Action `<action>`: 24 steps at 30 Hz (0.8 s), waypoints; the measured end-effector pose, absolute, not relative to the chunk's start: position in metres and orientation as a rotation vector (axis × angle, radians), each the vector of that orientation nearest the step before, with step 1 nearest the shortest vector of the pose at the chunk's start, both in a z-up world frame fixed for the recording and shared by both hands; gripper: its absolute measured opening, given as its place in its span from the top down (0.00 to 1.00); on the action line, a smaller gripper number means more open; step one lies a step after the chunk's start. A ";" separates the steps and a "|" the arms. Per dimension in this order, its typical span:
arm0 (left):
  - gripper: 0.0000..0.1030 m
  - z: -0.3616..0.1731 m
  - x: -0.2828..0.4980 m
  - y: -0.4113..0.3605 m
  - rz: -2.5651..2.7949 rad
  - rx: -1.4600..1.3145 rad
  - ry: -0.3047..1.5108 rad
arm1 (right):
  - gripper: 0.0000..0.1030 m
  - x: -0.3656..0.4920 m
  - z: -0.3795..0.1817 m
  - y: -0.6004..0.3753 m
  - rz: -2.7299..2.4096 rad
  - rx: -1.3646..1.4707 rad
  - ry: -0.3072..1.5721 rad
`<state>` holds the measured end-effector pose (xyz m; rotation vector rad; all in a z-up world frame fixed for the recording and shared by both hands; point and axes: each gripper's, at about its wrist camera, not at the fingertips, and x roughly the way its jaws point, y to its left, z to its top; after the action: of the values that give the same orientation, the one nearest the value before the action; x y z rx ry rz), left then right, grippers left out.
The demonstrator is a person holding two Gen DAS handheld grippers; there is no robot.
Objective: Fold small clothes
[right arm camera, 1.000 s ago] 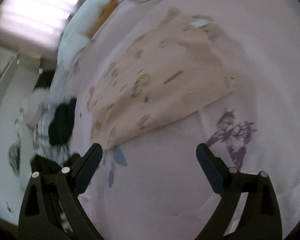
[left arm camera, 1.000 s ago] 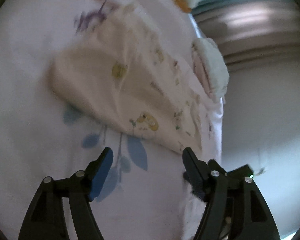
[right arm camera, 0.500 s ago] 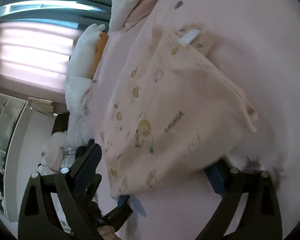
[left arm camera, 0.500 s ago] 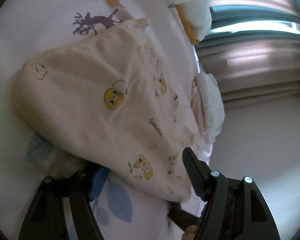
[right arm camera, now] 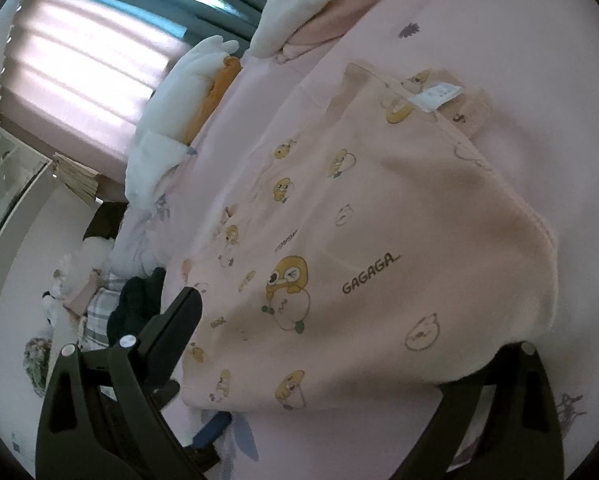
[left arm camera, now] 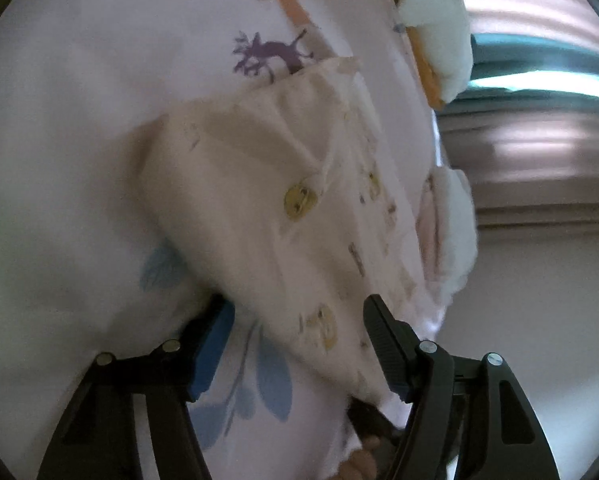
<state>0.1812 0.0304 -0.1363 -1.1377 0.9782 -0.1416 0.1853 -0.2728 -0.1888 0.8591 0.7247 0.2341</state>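
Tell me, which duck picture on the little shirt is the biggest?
In the right wrist view, the biggest is the yellow duck printed on the cream shirt just left of the word GAGAGA. The other ducks around it are smaller, or only faint outlines.

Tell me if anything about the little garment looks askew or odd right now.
The garment lies crooked and unfolded on the bedsheet, its white label showing at the neck and a loose fold bunched along one side. No damage visible.

both wrist views close, angled down from opposite sides onto the same cream cartoon-print cotton garment (left arm camera: 267,216) (right arm camera: 379,248).
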 end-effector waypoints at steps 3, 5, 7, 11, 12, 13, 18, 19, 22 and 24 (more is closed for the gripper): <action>0.33 -0.126 0.200 0.017 -0.108 -0.984 0.935 | 0.06 0.187 -0.189 -0.275 0.236 0.860 0.731; 0.32 -0.125 0.210 0.009 -0.118 -0.915 0.888 | 0.06 0.187 -0.190 -0.278 0.238 0.880 0.729; 0.32 -0.128 0.217 0.009 -0.121 -0.925 0.834 | 0.06 0.189 -0.190 -0.281 0.236 0.898 0.729; 0.32 -0.138 0.229 0.020 -0.146 -1.031 0.787 | 0.06 0.198 -0.189 -0.281 0.243 0.900 0.739; 0.32 -0.139 0.231 0.022 -0.147 -1.049 0.785 | 0.06 0.201 -0.190 -0.282 0.243 0.905 0.737; 0.32 -0.140 0.231 0.025 -0.148 -1.066 0.780 | 0.06 0.202 -0.190 -0.282 0.243 0.913 0.734; 0.37 -0.140 0.234 0.029 -0.045 -1.059 0.766 | 0.27 0.212 -0.192 -0.283 0.190 0.916 0.719; 0.46 -0.140 0.236 0.026 -0.003 -1.022 0.760 | 0.40 0.213 -0.193 -0.283 0.178 0.900 0.720; 0.68 -0.140 0.241 0.014 0.069 -0.888 0.757 | 0.82 0.214 -0.203 -0.287 0.116 0.856 0.719; 0.71 -0.137 0.240 0.006 0.071 -0.784 0.746 | 0.92 0.217 -0.212 -0.295 0.132 0.902 0.718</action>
<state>0.2401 0.0062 -0.1369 -0.7844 0.7463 0.0715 0.2166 -0.2950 -0.2124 0.9019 0.7175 0.1324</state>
